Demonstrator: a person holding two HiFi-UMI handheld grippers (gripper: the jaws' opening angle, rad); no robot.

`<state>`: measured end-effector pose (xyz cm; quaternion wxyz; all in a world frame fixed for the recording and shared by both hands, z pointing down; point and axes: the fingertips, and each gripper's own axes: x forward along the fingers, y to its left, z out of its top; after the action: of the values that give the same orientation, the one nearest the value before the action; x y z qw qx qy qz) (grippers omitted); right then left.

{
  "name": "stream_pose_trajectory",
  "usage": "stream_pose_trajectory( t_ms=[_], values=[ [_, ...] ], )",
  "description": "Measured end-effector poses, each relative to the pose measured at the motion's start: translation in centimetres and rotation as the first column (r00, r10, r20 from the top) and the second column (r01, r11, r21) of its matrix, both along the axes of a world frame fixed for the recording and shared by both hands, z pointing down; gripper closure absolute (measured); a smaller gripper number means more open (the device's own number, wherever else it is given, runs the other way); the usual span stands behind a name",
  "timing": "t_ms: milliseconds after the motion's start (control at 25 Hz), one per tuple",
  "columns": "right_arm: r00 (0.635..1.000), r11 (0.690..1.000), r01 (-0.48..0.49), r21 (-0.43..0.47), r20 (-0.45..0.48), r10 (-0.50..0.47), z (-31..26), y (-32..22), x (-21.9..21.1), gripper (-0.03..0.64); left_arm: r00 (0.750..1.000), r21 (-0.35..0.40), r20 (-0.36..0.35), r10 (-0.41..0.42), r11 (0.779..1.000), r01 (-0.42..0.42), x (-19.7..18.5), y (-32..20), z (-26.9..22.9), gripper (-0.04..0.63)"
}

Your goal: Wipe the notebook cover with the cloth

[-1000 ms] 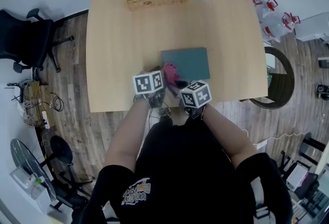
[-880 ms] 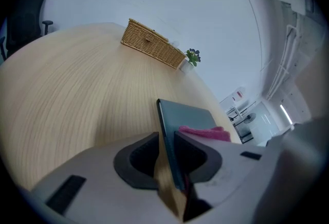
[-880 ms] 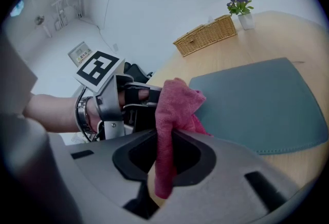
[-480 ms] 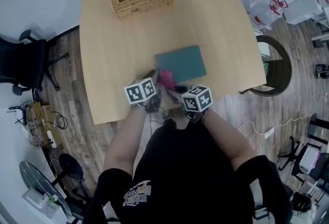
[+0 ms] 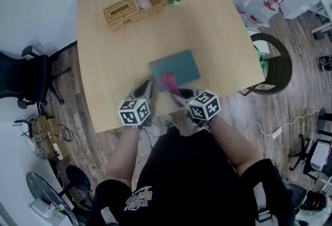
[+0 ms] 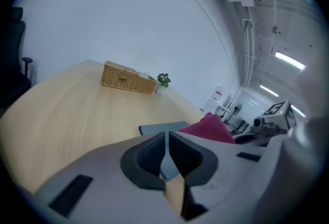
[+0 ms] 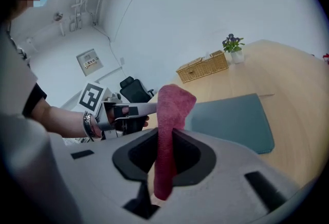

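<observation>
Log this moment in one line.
left gripper: closing, empty | right gripper: shut on cloth, over notebook's near edge | notebook: flat on table

We wear a black T-shirt (image 5: 192,168) with short sleeves (image 5: 111,181). A small print (image 5: 137,197) in white and orange sits on its chest. Metal bracelets (image 7: 88,125) circle our left wrist.

Each hand carries a pale grey moulded tool. The left gripper (image 6: 167,146) has 2 dark grey ribbed pads in a rounded dark recess, and its jaws are closing with nothing between them. The right gripper (image 7: 165,153) has the same shape, with black rectangular slots in its shell. Each is topped by a white cube, the left cube (image 5: 134,112) and the right cube (image 5: 203,106), printed with black square markers.
</observation>
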<state>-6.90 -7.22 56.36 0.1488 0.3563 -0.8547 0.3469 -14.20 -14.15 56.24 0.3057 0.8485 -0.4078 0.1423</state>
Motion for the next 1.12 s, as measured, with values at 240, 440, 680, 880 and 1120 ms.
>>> stream_pose_trajectory(
  t_ms=[240, 440, 680, 880, 1120],
  values=[
    [0.999, 0.992, 0.005, 0.124, 0.037, -0.010, -5.1, 1.5, 3.7, 0.548, 0.992, 0.184, 0.095, 0.080, 0.978, -0.096, 4.0, 4.5, -5.9, 0.575],
    [0.998, 0.972, 0.009, 0.233, 0.064, -0.024, -9.4, 3.6, 7.3, 0.548, 0.992, 0.330, 0.119, 0.043, 0.941, -0.080, 7.2, 8.4, -10.8, 0.575],
    [0.994, 0.937, 0.073, 0.341, 0.048, -0.095, -13.6, 8.8, 11.1, 0.548, 0.993, 0.390, 0.113, -0.035, 0.921, -0.012, 10.5, 14.6, -13.8, 0.575],
    [0.988, 0.925, 0.113, 0.363, 0.053, -0.142, -14.4, 13.7, 13.7, 0.548, 0.988, 0.387, 0.119, -0.098, 0.921, 0.045, 12.7, 20.5, -14.0, 0.575],
    [0.982, 0.923, 0.148, 0.354, 0.061, -0.181, -14.0, 17.9, 14.1, 0.548, 0.980, 0.365, 0.121, -0.157, 0.925, 0.102, 12.7, 26.2, -13.6, 0.575]
  ],
)
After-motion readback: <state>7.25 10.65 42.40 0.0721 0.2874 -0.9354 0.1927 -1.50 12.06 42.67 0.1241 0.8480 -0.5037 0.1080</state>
